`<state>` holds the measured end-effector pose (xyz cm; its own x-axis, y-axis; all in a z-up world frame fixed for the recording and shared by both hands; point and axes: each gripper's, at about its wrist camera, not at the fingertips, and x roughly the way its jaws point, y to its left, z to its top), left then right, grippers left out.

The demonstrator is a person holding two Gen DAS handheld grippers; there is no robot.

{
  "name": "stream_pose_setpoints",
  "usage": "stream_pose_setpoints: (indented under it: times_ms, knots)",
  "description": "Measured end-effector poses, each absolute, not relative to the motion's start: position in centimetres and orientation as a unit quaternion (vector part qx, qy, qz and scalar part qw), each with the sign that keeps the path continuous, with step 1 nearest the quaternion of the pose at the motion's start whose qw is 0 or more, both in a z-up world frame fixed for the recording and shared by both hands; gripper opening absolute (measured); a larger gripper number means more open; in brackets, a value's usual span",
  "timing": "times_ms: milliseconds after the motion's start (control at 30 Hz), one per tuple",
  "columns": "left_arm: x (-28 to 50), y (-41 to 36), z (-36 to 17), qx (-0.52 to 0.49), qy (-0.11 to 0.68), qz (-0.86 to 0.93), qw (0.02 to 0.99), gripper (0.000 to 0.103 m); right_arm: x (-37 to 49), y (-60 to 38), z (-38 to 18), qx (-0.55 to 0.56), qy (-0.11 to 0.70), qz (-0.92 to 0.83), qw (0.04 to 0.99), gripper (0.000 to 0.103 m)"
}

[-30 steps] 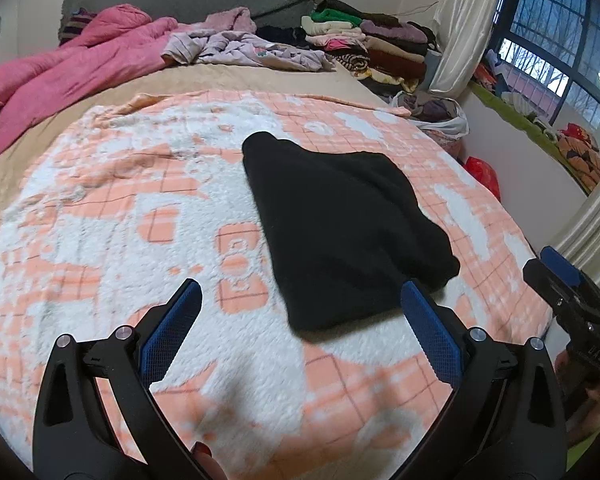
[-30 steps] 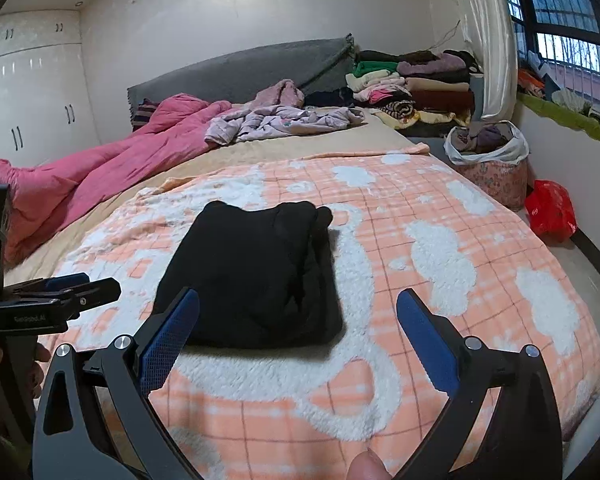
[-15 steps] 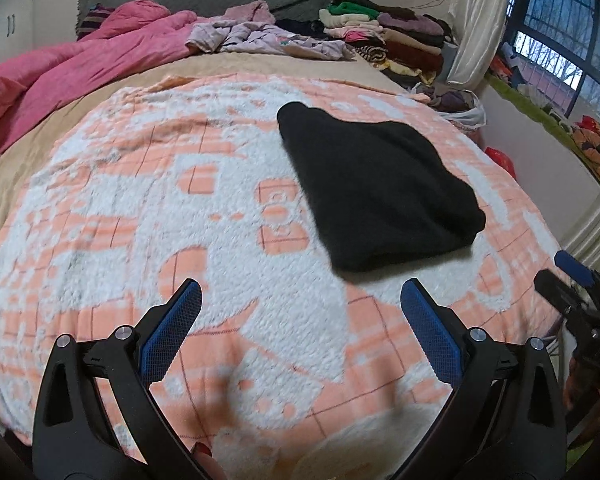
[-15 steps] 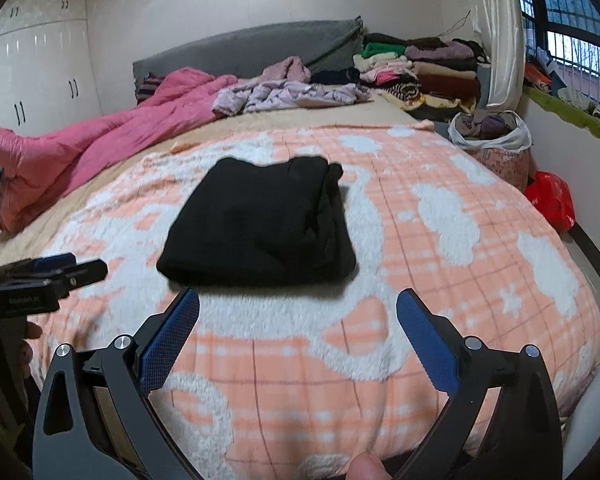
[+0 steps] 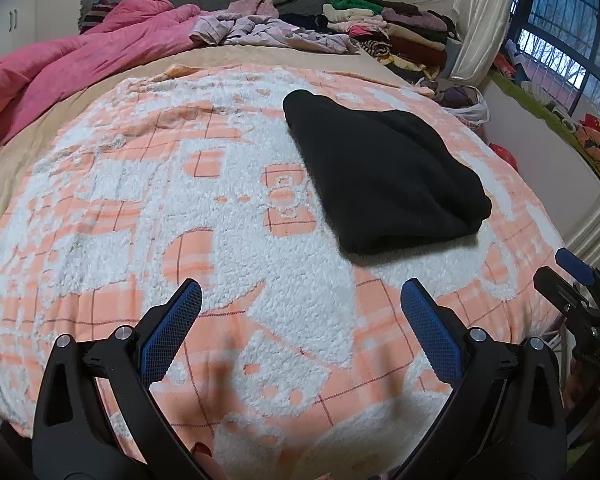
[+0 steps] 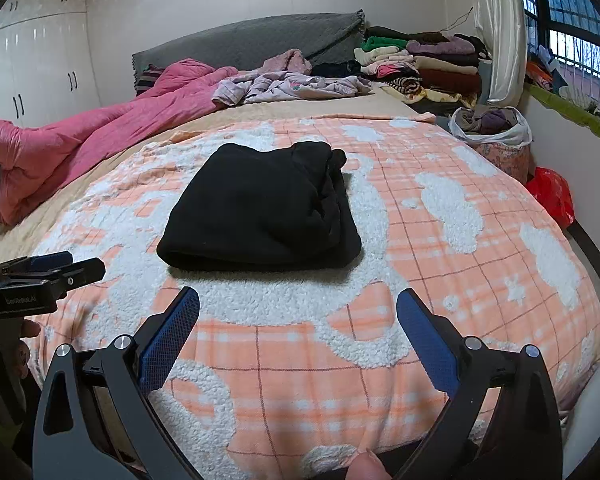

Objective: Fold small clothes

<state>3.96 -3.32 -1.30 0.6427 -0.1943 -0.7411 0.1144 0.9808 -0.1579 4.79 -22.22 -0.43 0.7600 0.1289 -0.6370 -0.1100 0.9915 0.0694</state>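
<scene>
Both spread tongs [image 5: 300, 304] [image 6: 298, 308] backed off the folded black garment [image 6: 260, 208] on the orange blanket [image 6: 460, 248].

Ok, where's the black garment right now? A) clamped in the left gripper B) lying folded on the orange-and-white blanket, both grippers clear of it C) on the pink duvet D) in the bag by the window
B: the black garment lies folded on the blanket, with the left gripper and right gripper open and short of it.

Folded garment [image 5: 384, 176] on blanket [image 5: 180, 220], seemingly beyond both tongs
</scene>
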Motion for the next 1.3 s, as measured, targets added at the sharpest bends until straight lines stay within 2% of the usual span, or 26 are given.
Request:
stream_pose_setpoints:
  times_ms: [1300]
  knots:
    - [3.96, -3.06, -1.22, -0.039, 0.422, -0.074, 0.903, 0.093, 4.78, -22.32, -0.59, 0.014, 0.343, 0.061, 0.937, 0.098]
